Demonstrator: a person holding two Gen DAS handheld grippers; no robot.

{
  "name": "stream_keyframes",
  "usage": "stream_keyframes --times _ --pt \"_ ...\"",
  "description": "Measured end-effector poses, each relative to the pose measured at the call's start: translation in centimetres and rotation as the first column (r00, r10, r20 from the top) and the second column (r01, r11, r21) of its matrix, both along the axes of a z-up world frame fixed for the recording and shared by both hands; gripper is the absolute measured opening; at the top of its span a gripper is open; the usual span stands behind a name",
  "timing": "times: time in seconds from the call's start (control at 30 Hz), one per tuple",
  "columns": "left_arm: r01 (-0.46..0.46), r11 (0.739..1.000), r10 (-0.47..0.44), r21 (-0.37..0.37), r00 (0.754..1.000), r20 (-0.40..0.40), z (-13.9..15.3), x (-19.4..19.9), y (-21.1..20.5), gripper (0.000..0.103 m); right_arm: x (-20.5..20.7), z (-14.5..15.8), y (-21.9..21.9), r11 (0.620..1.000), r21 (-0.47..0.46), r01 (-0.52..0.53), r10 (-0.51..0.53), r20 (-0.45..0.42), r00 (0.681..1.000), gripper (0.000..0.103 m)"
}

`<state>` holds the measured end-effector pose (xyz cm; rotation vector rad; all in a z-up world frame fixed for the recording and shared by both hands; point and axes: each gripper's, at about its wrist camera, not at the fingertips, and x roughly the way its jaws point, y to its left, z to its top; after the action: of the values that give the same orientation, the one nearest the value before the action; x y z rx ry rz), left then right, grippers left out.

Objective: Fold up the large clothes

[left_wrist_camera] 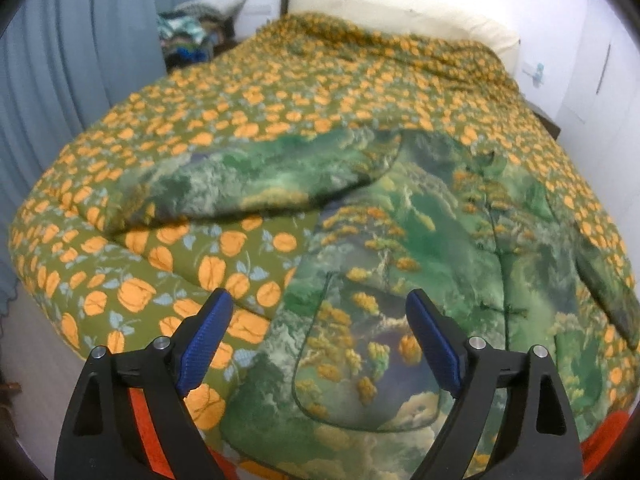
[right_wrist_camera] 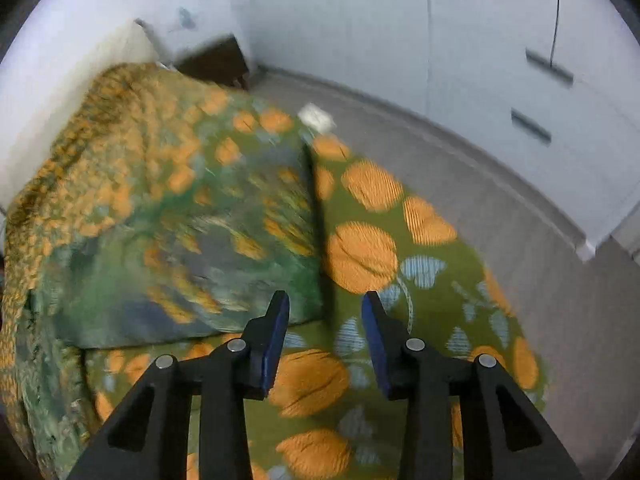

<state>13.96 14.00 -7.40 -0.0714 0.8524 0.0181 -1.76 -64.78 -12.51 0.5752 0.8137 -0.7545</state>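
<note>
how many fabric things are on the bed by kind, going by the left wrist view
green landscape-print garment: 1
orange-flowered bedspread: 1
cream pillow: 1
total: 3

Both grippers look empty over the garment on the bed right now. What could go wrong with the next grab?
1. The green landscape-print garment lies on a green quilt with orange tulips; similar colours could lead the open left gripper to pinch quilt along with cloth.
2. The garment's left sleeve is already folded across; dragging the body may undo it.
3. The right wrist view is blurred, so the open right gripper could miss the garment's edge.
</note>
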Motion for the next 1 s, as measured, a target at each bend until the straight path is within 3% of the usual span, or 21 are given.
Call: stream_keyframes --times 0.17,0.33,0.37,0.5,0.63,0.8,0.87,1.0 --pt "0.045 0.999 -0.046 0.013 0.995 0.091 1.4 -1.0 -1.0 0.094 -1.0 10.9 7.3 0.953 -0.288 -0.09 0.144 0.17 0.975 0.07" --pt "0.111 0.993 -0.105 -0.035 0.982 0.157 5.2 -1.4 -1.1 0.1 -2.4 22.1 15.6 0.844 -0.529 -0.088 0.304 0.338 0.891 0.094" --pt "0.116 0.993 -0.108 -0.032 0.979 0.174 5.9 -1.5 -1.1 0.101 -2.7 23.8 16.9 0.828 -0.554 -0.088 0.331 0.356 0.874 0.102" --pt "0.133 0.991 -0.126 -0.015 0.966 0.225 7.6 -2.1 -1.3 0.103 -1.6 26.6 20.3 0.816 -0.542 -0.199 0.421 0.322 0.848 0.103" --pt "0.184 0.981 -0.167 -0.057 0.96 0.224 6.3 -3.1 -2.4 0.103 -0.3 23.4 22.3 0.852 -0.436 -0.291 0.43 0.263 0.864 0.103" --pt "0.169 0.985 -0.161 -0.039 0.973 0.167 1.4 -4.1 -4.7 0.103 2.1 13.0 24.5 0.888 -0.289 -0.357 0.414 0.165 0.895 0.103" --pt "0.163 0.987 -0.163 0.01 0.975 0.148 -0.6 -4.6 -5.5 0.103 2.0 8.6 25.1 0.902 -0.246 -0.355 0.397 0.146 0.906 0.103" --pt "0.192 0.981 -0.195 0.038 0.976 0.096 -3.1 -4.8 -6.3 0.102 1.8 3.6 26.2 0.917 -0.152 -0.369 0.389 0.127 0.913 0.102"
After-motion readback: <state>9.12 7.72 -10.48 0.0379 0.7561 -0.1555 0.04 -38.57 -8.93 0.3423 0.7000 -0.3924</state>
